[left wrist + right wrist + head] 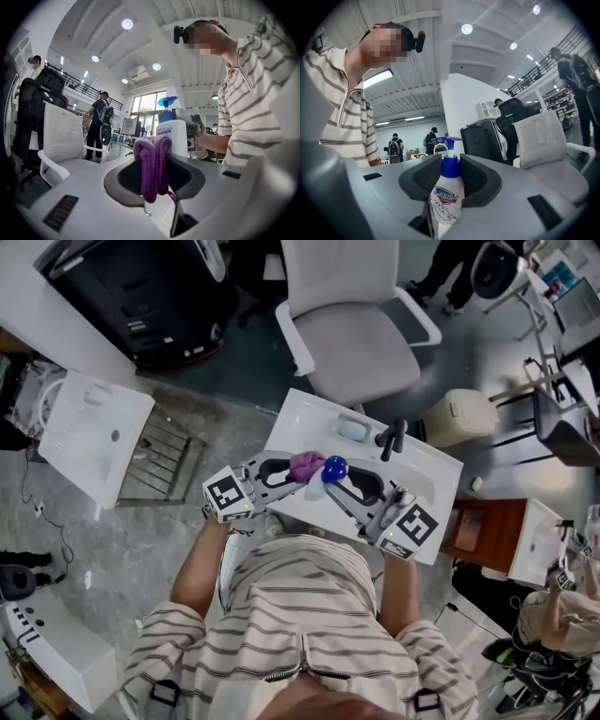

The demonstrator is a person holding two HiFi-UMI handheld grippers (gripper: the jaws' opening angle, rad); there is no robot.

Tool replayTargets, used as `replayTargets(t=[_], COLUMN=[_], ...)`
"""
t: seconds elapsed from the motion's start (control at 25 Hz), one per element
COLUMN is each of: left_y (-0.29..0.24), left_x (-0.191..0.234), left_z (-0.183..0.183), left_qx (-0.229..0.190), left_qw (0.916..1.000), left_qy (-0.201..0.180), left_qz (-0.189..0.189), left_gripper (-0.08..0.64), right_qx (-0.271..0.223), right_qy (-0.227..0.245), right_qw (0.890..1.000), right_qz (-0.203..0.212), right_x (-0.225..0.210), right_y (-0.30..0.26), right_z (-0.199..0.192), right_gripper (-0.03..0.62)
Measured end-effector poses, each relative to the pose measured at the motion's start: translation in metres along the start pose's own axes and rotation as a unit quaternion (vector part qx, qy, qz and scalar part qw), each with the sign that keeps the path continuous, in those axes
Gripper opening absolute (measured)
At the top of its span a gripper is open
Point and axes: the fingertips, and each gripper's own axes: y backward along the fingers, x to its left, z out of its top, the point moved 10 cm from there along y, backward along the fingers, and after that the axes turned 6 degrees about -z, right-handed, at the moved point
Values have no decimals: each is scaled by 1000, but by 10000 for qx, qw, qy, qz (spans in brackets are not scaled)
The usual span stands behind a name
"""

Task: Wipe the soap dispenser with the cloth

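Note:
A white soap dispenser (pixel 319 487) with a blue pump head (pixel 335 466) is held above the white sink (pixel 441 474). My right gripper (pixel 330 486) is shut on its body. In the right gripper view the bottle (pixel 446 204) stands upright between the jaws of this gripper (pixel 446 176), its blue neck level with them. My left gripper (pixel 298 471) is shut on a folded purple cloth (pixel 307 465). The cloth (pixel 152 161) hangs out between that gripper's (pixel 153 159) jaws, right in front of the dispenser (pixel 171 133). Whether cloth and bottle touch I cannot tell.
A black faucet (pixel 392 439) rises at the sink's far side, with a pale object (pixel 352 427) on the rim beside it. Behind the sink are a white office chair (pixel 352 324) and a white bin (pixel 459 416). A second basin (pixel 94 432) lies to the left.

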Motion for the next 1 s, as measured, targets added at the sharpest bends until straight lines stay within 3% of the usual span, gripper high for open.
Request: replayTargets(t=[0.28,0.56,0.8,1.0], left_y=[7,8,15,24], left_x=[-1,-11,-17,-21], left_z=[4,6,14,15], left_qx=[-266,-5,82,377], left_qw=[9990,9934,9781,9550], left_qy=[45,-282,-509,-789], left_qz=[356,1113,2015,2835], left_gripper=[117,117,118,118], right_qx=[26,21,-69,4], right_qy=[-97,-183,-332,-504], right_qw=[9993,9962,9845,9710], right_qz=[-374,-852,-1721,-2336], right_x=[-10,-12,-16,-20], right_y=[-3,-9,-20,-32], right_z=[-3,-11,-19,-30], right_gripper=[130,130,130,130])
